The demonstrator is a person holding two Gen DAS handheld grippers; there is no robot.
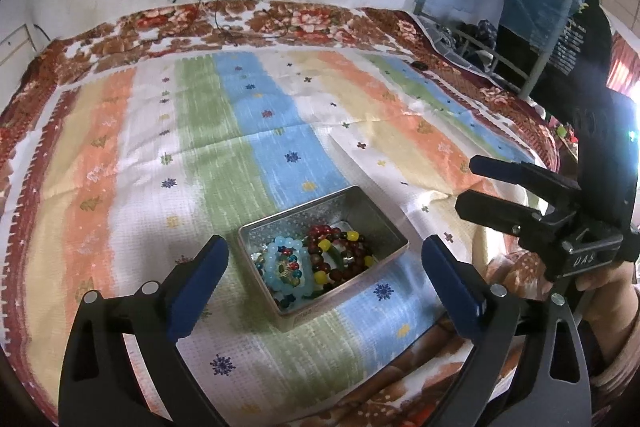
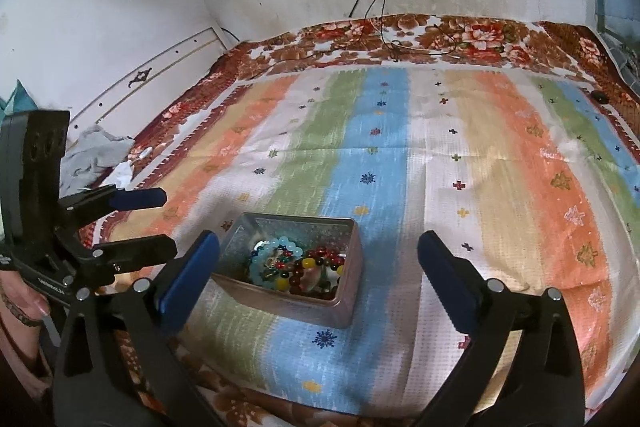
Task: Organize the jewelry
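An open silver tin box (image 1: 370, 211) sits on the striped cloth near the bed's front edge. Inside lie a light blue bead bracelet (image 1: 280, 267) and dark red and yellow bead bracelets (image 1: 340, 255). My left gripper (image 1: 326, 251) is open and empty, its blue pads straddling the box from above and behind. The box also shows in the right wrist view (image 2: 352, 267), with the beads (image 2: 296, 267) inside. My right gripper (image 2: 318, 247) is open and empty, just right of the box. Each gripper appears in the other's view: the right gripper (image 1: 466, 183) and the left gripper (image 2: 166, 219).
The striped cloth (image 1: 280, 131) covers a floral blanket (image 1: 280, 19) on the bed. Cables (image 2: 380, 7) hang from a wall socket onto the far edge. A small dark object (image 2: 599, 96) lies at the far right. Crumpled grey cloth (image 2: 96, 155) lies at the left.
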